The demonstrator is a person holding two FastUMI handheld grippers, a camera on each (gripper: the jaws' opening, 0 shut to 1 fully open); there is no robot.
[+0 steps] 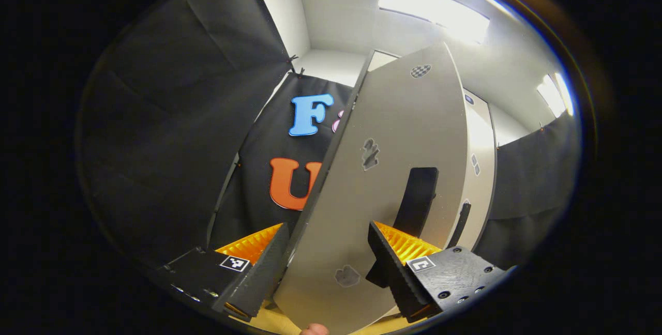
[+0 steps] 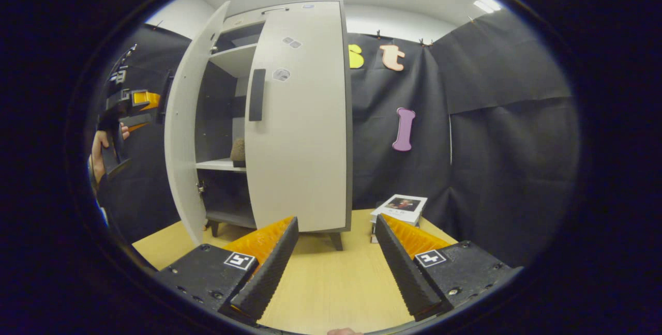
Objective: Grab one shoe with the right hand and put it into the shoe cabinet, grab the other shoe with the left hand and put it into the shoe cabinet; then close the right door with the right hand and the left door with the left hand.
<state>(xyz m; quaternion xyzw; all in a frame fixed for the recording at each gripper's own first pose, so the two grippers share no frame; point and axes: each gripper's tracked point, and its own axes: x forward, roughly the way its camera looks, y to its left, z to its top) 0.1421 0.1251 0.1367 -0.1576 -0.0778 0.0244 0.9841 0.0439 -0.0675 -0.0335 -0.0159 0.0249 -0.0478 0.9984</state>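
Note:
The shoe cabinet (image 2: 289, 9) stands on the table with its right door (image 2: 302, 128) shut and its left door (image 2: 182, 133) swung out. A brown shoe (image 2: 238, 151) rests on the middle shelf, half hidden by the right door. My left gripper (image 1: 326, 268) is open and straddles the left door (image 1: 393, 133) at its free edge, one finger on each side, below the dark handle (image 1: 418, 195). The right gripper view shows that left gripper (image 2: 132, 105) in a hand at the door's edge. My right gripper (image 2: 336, 262) hangs open over the table, holding nothing.
A small stack of books (image 2: 401, 208) lies on the wooden table (image 2: 331, 283) to the right of the cabinet. The right door's handle (image 2: 256, 94) sits near its left edge. Black cloth walls close in the booth all round.

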